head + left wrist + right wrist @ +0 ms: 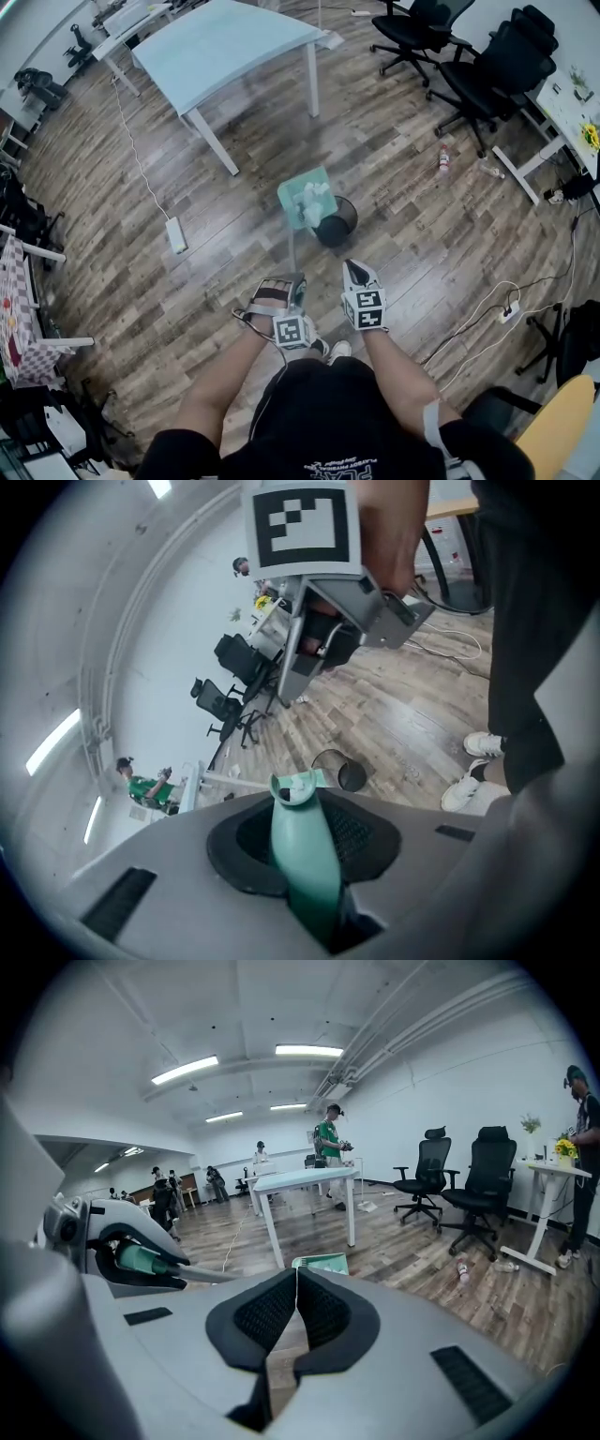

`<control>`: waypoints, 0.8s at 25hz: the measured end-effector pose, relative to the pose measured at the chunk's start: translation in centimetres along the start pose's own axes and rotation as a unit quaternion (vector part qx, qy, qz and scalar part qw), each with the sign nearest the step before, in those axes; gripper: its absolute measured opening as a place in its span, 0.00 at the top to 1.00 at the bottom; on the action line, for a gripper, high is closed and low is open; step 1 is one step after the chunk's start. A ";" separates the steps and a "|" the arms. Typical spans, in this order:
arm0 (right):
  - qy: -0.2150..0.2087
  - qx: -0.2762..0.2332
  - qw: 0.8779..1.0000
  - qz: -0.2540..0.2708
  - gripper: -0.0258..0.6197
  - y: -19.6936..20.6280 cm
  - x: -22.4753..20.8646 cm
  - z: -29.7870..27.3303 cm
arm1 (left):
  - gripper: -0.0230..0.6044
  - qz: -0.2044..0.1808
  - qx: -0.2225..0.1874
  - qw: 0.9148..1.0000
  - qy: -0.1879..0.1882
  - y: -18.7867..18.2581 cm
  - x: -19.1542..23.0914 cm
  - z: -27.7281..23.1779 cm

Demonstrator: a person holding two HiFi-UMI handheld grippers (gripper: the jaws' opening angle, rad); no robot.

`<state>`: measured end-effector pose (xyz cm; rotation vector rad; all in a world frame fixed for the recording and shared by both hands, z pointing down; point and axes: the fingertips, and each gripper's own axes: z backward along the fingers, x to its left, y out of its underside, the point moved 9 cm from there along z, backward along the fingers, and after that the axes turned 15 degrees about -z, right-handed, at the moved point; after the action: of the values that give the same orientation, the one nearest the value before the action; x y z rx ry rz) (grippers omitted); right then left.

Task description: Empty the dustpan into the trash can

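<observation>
A teal dustpan (307,199) with white scraps in it hangs tilted over the rim of a small black trash can (336,222) on the wood floor. Its thin pole runs back to my left gripper (289,284), which is shut on the teal handle grip (305,855). In the left gripper view the trash can (339,772) lies just past the handle's end. My right gripper (355,269) is beside the left one, shut with nothing between its pads (323,1312). It points toward the dustpan (322,1263), and the left gripper (105,1241) shows at that view's left.
A pale glass-topped table (225,42) stands beyond the can. Black office chairs (497,61) stand at the far right, with a bottle (442,157) on the floor near them. A power strip and cable (175,234) lie at the left, more cables (506,309) at the right. The person's shoes (478,761) are close by.
</observation>
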<state>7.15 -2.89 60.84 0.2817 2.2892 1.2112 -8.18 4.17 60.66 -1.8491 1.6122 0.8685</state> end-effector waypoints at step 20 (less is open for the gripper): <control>0.002 -0.014 1.000 -0.014 0.92 -0.1 -0.4 0.3 | 0.81 -0.229 -0.025 0.972 0.044 -3.1 -3.7 -0.4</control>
<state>7.69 -2.86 60.79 0.2361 2.2691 1.2303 -5.34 6.75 63.68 -2.1976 1.1419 0.6312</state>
